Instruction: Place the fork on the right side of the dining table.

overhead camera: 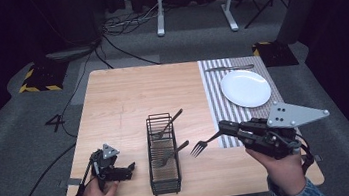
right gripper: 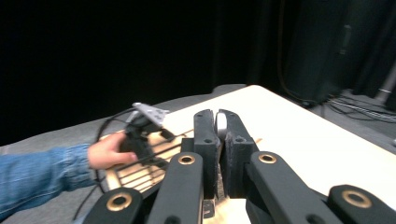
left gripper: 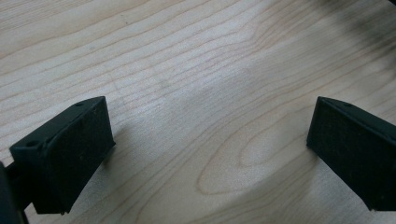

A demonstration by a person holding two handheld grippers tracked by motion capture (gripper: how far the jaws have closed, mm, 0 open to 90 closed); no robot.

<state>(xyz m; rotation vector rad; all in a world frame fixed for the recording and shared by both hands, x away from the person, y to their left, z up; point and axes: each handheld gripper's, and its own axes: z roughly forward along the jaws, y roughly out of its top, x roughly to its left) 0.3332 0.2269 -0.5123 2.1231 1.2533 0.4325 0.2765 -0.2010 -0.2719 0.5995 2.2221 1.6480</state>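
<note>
holding a fork by its handle, the right gripper hangs above the table's near edge, its jaws clamped nearly together on the thin metal; in the right gripper view a sliver of the handle shows between the pressed pads. the tines point toward nine o'clock, just short of the black wire caddy, which stands at the six o'clock part of the table and has two more forks lying slanted in it, handles sticking out toward two o'clock.

the left gripper rests at about seven o'clock, its jaws spread wide with nothing but bare wood between them.

the likely work is laying the place setting at two o'clock, where a white plate sits on a striped placemat with a knife beyond it at twelve o'clock of the plate.

risks, as i judge them: the grip is far out on a slim, smooth handle, so the heavier tine end could swing or slide out if the hand turns quickly. swinging toward the mat, the tines could clip a protruding handle and tip the light caddy, since the left gripper is not steadying it. set down too close, the fork could strike the plate's rim or land half off the mat. letting go while the fork is above the table would make it bounce and skew.
</note>
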